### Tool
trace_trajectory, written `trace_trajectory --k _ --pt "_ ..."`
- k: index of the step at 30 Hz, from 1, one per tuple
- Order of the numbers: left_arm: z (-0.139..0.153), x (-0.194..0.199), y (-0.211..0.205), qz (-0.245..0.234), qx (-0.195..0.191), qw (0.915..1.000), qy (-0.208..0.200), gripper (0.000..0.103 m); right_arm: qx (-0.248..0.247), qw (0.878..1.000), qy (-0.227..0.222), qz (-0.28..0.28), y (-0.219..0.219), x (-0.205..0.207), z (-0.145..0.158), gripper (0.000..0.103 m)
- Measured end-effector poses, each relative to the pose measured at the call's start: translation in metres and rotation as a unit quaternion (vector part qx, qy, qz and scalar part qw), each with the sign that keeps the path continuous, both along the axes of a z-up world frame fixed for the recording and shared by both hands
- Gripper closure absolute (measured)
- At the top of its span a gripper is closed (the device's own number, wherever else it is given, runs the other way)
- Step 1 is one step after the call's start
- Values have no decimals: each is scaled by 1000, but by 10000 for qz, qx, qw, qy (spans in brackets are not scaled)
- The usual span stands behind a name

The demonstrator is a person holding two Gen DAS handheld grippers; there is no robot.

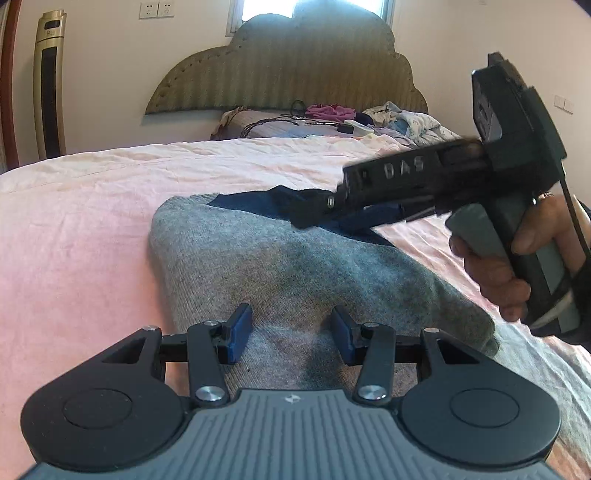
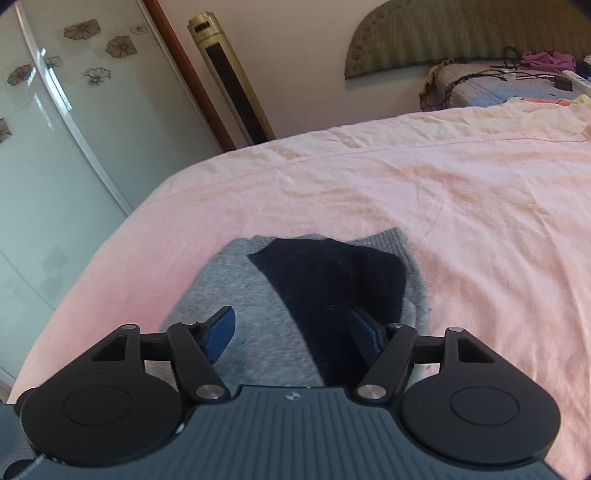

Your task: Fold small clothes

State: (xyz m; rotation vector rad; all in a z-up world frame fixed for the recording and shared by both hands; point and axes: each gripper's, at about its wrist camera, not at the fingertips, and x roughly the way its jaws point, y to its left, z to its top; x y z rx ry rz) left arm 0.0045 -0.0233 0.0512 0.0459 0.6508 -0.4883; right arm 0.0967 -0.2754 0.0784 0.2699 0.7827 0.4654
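Grey sock (image 1: 280,266) with navy toe, flat on pink bedsheet (image 1: 74,229); long axis runs away from both cameras.

Left wrist view only: right gripper (image 1: 317,212), body embossed "DAS", a hand (image 1: 517,258) on its handle, and a clothes pile (image 1: 399,120) by the headboard.

Right wrist view only: glass wardrobe door (image 2: 55,147).

Left gripper (image 1: 291,332): fingers partly apart, holding nothing. Right gripper (image 2: 295,332): fingers wide, holding nothing.

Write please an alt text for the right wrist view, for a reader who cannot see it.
An open right gripper hovers over a small grey garment with a dark navy part, lying on a pink bedsheet; nothing is held. Behind are a gold tower appliance and a padded headboard.
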Motion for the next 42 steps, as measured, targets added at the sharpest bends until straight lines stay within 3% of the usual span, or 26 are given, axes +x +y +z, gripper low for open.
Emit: trace_trajectory --k 2,3,7,10,11,12,16,19,22,25,30,32,39,42 --pt "0 0 -5 -10 55 10000 -12 57 -237 9993 251 169 6 -2 -17 29" --pt "0 0 -6 1 53 10000 2 57 -352 9990 67 260 5 -5 -24 30" --pt "1 -2 -5 33 31 10000 30 57 -77 9996 267 -92 -5 -13 -4 42" --pt "1 -1 -8 0 90 10000 -6 57 36 9997 156 185 -1 -27 0 35" --pt "1 -1 -8 2 98 10000 -11 57 -185 9991 306 216 2 -25 -10 35" --pt "1 -1 -8 10 100 9999 -12 57 -284 9991 180 258 1 -27 -19 35" --pt "2 -2 -9 44 121 9999 4 57 -59 9996 278 76 -4 -34 -6 35" --pt "2 -3 -10 68 143 9999 -1 56 46 9998 94 159 -1 -50 5 35" --pt "5 -8 -11 115 183 9997 -68 56 -192 9989 344 244 4 -50 -12 35" --pt "15 -30 -1 202 98 9994 -272 55 -29 9995 276 153 -2 -58 -11 35" --pt "8 -90 22 188 676 9944 -788 53 534 9985 125 -27 -30 -96 9 22" --pt "3 -102 26 267 869 9922 -849 53 635 9977 214 -125 -45 -108 5 22" --pt "-6 -99 20 -21 949 9938 -571 53 296 9977 575 -195 -50 -110 -13 28" --pt "-9 -98 18 149 1099 9918 -634 53 170 9980 606 -84 -44 -110 -14 33"
